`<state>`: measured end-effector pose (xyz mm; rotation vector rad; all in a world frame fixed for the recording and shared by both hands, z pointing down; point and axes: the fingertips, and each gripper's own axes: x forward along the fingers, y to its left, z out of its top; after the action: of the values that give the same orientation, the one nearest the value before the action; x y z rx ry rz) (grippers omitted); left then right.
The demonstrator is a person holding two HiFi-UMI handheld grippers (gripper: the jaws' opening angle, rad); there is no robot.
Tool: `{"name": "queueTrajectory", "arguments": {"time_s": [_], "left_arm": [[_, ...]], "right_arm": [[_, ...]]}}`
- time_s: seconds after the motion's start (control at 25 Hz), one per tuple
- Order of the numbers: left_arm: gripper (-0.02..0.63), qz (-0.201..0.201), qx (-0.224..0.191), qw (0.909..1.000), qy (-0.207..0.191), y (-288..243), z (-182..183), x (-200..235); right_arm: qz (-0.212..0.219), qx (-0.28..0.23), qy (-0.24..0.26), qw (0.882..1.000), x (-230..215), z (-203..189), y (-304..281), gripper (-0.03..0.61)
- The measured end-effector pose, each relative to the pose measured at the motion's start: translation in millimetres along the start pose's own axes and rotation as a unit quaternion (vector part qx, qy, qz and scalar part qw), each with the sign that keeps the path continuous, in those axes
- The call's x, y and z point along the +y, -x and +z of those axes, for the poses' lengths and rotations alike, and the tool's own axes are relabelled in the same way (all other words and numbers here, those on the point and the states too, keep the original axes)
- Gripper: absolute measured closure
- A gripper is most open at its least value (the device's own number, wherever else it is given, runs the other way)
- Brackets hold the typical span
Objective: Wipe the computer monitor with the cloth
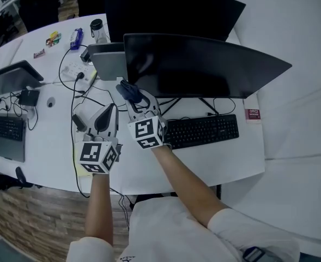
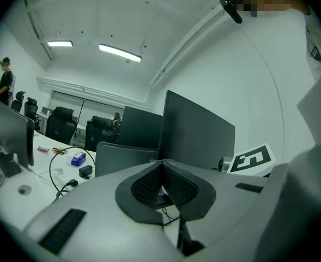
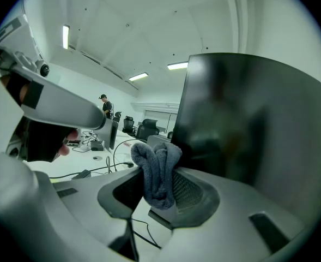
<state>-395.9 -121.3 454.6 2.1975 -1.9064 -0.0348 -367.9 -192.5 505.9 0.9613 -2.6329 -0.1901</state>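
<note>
A wide dark monitor [image 1: 204, 64] stands on the white desk [image 1: 46, 146], its screen also filling the right of the right gripper view as the monitor [image 3: 258, 124]. My right gripper [image 1: 131, 94] is shut on a bunched blue-grey cloth [image 3: 156, 171], the cloth [image 1: 128, 89] sitting just at the screen's lower left corner. My left gripper [image 1: 110, 111] hovers beside it to the left, shut with nothing between its fingers [image 2: 174, 182]. The same monitor [image 2: 195, 135] shows ahead in the left gripper view.
A black keyboard [image 1: 203, 130] lies under the monitor. A second monitor [image 1: 165, 7] stands behind, a grey laptop [image 1: 108, 61] to the left. Cables and a power strip [image 1: 76, 72] cross the desk; another keyboard [image 1: 6, 127] lies far left. A person [image 2: 5, 81] stands in the distance.
</note>
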Motion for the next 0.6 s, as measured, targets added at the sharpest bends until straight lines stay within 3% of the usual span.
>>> {"name": "queueTrajectory", "arguments": {"time_s": [0.6], "left_arm": [[0.603, -0.011, 0.036, 0.9992, 0.012, -4, -57, -1]], "right_arm": [[0.004, 0.052, 0.017, 0.999, 18, -75, -14, 0.433]]}}
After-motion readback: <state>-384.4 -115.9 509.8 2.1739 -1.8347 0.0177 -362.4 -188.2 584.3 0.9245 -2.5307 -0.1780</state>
